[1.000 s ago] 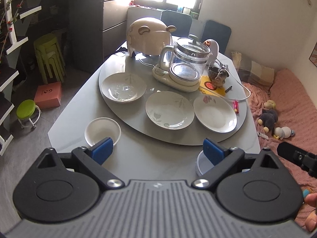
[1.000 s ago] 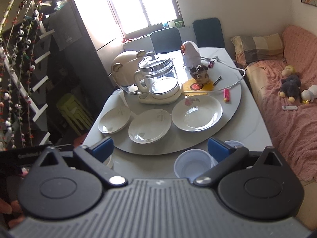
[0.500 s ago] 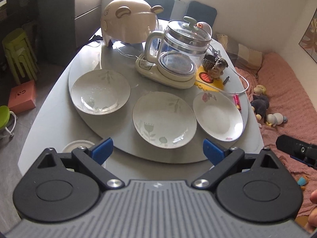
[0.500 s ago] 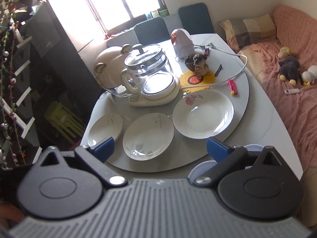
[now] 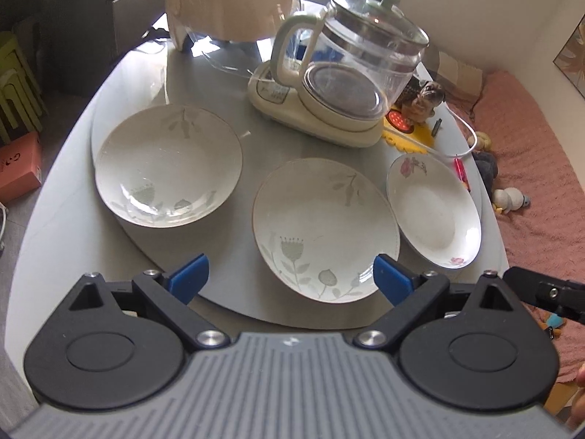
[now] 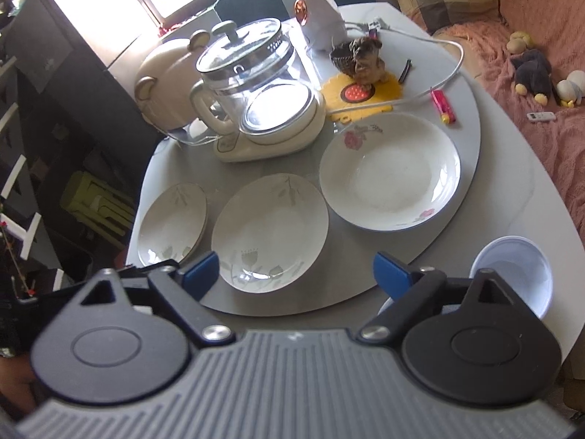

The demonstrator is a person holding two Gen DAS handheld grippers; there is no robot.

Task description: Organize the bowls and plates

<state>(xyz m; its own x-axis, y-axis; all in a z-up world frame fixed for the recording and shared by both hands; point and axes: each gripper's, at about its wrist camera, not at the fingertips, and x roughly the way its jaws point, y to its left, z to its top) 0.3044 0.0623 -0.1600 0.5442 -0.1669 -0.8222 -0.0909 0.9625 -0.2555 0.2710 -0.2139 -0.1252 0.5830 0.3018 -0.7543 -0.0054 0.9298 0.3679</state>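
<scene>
Three plates lie on the grey turntable (image 5: 237,146): a leaf-patterned left plate (image 5: 168,166), a leaf-patterned middle plate (image 5: 325,228) and a rose-patterned right plate (image 5: 433,210). They also show in the right wrist view: left plate (image 6: 172,225), middle plate (image 6: 268,232), right plate (image 6: 389,170). A white bowl (image 6: 512,272) sits on the table edge at the right. My left gripper (image 5: 290,280) is open and empty, just before the middle plate's near rim. My right gripper (image 6: 296,274) is open and empty, above the turntable's near edge.
A glass kettle on a cream base (image 5: 347,69), a bear-shaped cream appliance (image 5: 226,3), a dog figurine (image 6: 365,58) on a yellow mat, a white cable and a pink lighter (image 6: 444,104) stand behind the plates. A pink-covered sofa with toys (image 6: 533,73) is at the right.
Both grippers have moved forward and down toward the plates, which now look larger. The small white bowl at the front left has dropped out of the left wrist view. The jaws stay open.
</scene>
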